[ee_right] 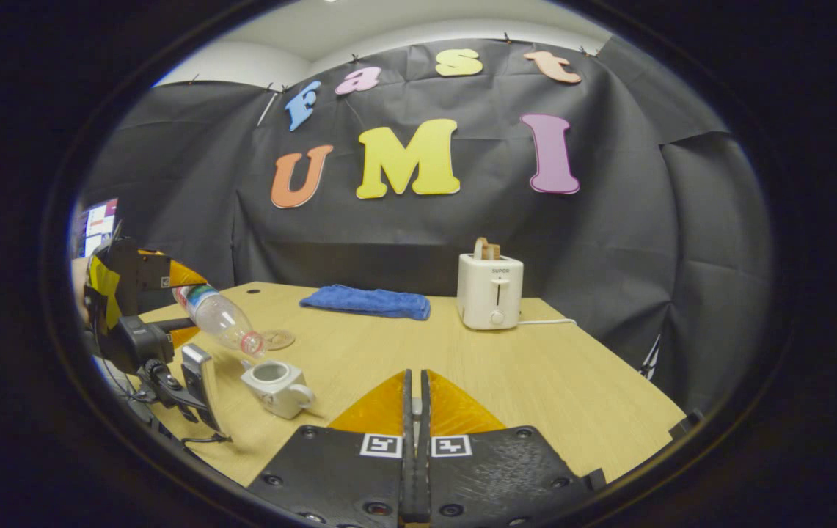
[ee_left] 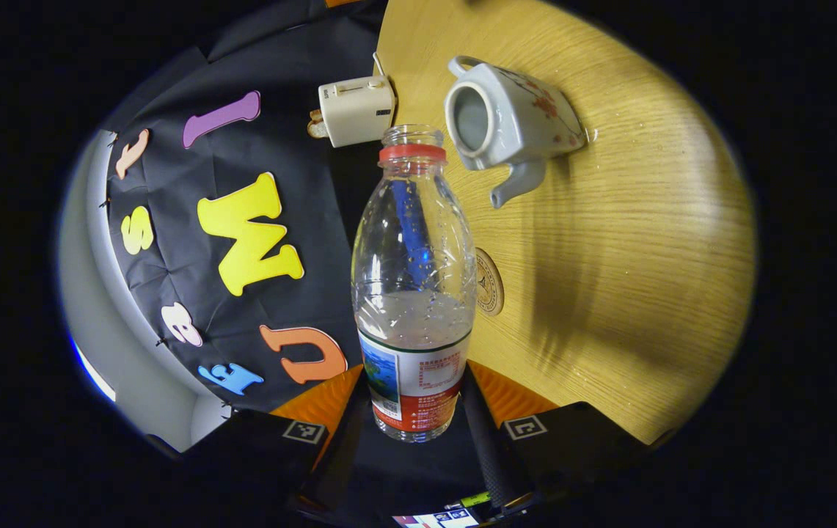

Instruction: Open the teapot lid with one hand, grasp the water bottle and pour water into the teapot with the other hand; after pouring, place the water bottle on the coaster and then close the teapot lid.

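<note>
Clear plastic water bottle (ee_left: 414, 293) with red neck ring is clamped at its labelled base in the left gripper (ee_left: 418, 411) jaws, uncapped mouth aimed forward and tipped down, just short of the white ceramic teapot (ee_left: 510, 121), whose lid is off. Round coaster (ee_left: 489, 281) lies on the wooden table (ee_left: 645, 242) beside the bottle. Right gripper (ee_right: 415, 411) jaws pressed together; whether they hold the lid, cannot tell.

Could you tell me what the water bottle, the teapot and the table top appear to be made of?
The water bottle looks like thin clear plastic: see-through, faintly ribbed, with a glossy printed label. The teapot seems to be glazed ceramic: smooth pale body with a soft sheen and a painted floral motif. The table top looks like light wood or wood-look laminate: straight grain lines, satin finish; which one I cannot tell.
</note>
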